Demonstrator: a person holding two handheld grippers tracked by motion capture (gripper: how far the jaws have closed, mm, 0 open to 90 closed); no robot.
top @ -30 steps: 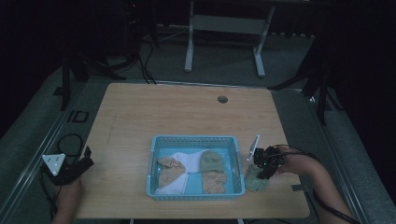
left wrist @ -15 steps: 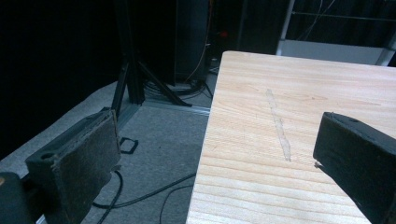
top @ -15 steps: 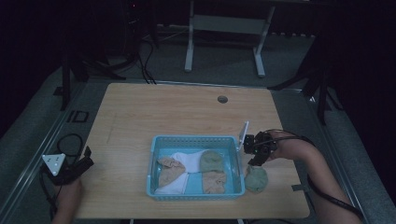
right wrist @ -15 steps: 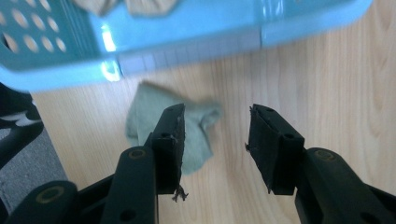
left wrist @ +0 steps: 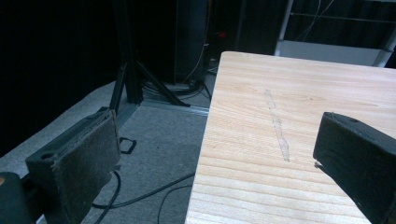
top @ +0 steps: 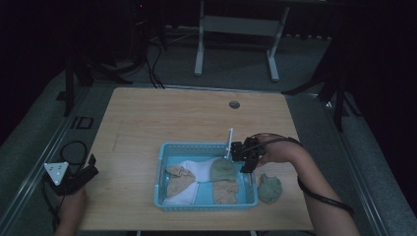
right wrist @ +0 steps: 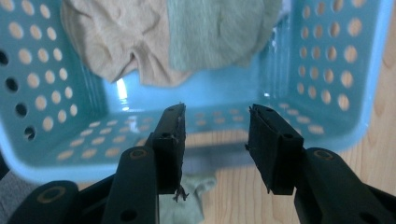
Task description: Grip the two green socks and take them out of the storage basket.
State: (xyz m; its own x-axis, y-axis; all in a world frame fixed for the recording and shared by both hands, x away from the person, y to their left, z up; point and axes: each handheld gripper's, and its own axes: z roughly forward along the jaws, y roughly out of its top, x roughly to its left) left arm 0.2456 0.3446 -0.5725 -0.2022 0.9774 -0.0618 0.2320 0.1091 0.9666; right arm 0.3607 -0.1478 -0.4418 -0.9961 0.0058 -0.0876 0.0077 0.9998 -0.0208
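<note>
In the high view, the right gripper [top: 244, 158] is being held over the right rim of a blue basket [top: 164, 173], with a green sock [top: 223, 170] lying in the basket just to its left and a second green bundle [top: 269, 188] lying on the wooden table [top: 162, 118] just below it, outside the basket wall. Tan socks [top: 179, 178] and a white sock [top: 194, 167] are also being seen in the basket, farther left. The left gripper [top: 78, 176] is being held at the table's left edge, well apart from the basket.

In the left gripper view, its jaws are being shown spread wide with nothing between them, over the table edge [left wrist: 280, 116] and the grey floor [left wrist: 159, 140].

In the right gripper view, the jaws are being shown parted and empty, pointing into the perforated basket [right wrist: 322, 60]. Beyond the tips, a soft green sock [right wrist: 215, 32] is overlapping a tan sock [right wrist: 116, 37]. Beneath the jaws, a piece of green cloth [right wrist: 187, 205] is lying on the wood.
</note>
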